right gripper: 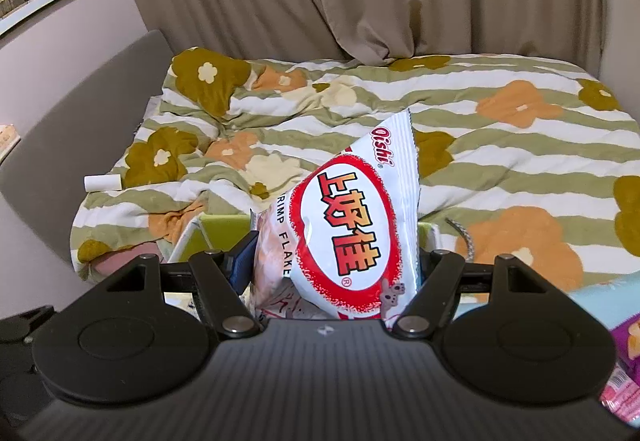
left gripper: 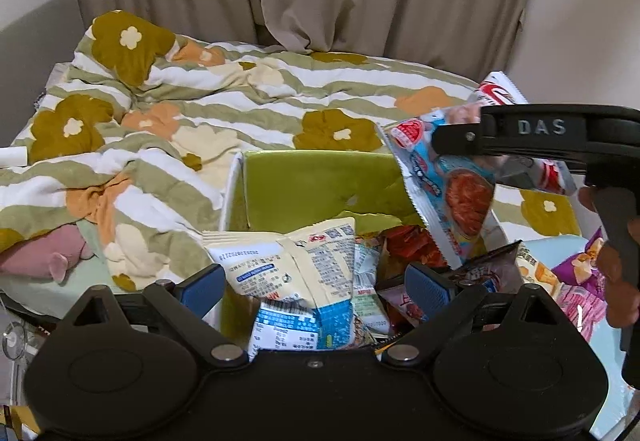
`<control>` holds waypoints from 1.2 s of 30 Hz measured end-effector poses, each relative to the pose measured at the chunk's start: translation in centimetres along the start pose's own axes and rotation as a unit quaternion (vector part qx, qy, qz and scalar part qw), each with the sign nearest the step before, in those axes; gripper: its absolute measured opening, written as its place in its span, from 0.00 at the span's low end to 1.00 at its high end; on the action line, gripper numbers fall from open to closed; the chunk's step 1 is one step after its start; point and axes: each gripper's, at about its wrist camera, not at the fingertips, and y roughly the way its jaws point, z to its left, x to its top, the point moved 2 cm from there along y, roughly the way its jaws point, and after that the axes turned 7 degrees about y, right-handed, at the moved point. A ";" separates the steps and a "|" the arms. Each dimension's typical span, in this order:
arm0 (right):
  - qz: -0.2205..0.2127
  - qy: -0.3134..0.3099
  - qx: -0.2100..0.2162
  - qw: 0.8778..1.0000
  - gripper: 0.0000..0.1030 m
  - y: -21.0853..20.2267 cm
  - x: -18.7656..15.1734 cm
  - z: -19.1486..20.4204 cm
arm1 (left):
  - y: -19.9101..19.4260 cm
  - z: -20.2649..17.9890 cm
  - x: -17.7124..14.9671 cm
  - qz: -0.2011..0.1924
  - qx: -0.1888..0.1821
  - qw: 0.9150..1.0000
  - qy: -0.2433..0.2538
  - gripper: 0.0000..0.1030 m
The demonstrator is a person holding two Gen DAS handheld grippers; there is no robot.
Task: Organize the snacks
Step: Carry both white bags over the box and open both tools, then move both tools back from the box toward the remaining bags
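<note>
Oishi shrimp-flake bag (right gripper: 352,225) — glossy white film with a red oval and orange characters, crimped zigzag ends. Long axis near upright, leaning slightly; the top seam points up and far, toward the curtain. Clenched between the blue pads of the right tongs (right gripper: 336,261), above the near-right part of the box. In the left wrist view the same tongs (left gripper: 520,137) reach in from the right, with a hand (left gripper: 616,261) on the grip, and the back of the bag (left gripper: 452,189) shows blue print and a picture of food, hanging with its lower end toward the box.

Box (left gripper: 316,177) — rectangular, white outer walls, lime-green lining, open top, standing on the bed. Contents: a loose heap of flat snack packets. Uppermost is a cream and blue packet (left gripper: 296,269), back side up with fine print, tilted against the near-left wall; beside it a red crinkled packet (left gripper: 412,241) and a dark packet (left gripper: 488,265) at the near right. Others below are only partly seen.

Left tongs (left gripper: 316,285) — released, blue ribbed pads spread wide over the near edge of the box, nothing pressed between them.

Outside the box, near right: purple and pink packets (left gripper: 584,281) on a pale blue surface.

Bed quilt (left gripper: 248,93) — soft, rumpled, green-and-white stripes with ochre and orange flowers.
</note>
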 end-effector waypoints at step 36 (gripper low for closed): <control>-0.033 0.067 0.013 0.997 1.00 -9.1 -4.4 -2.5 | -5.8 -4.2 -2.7 -0.052 -0.044 0.998 0.016 0.95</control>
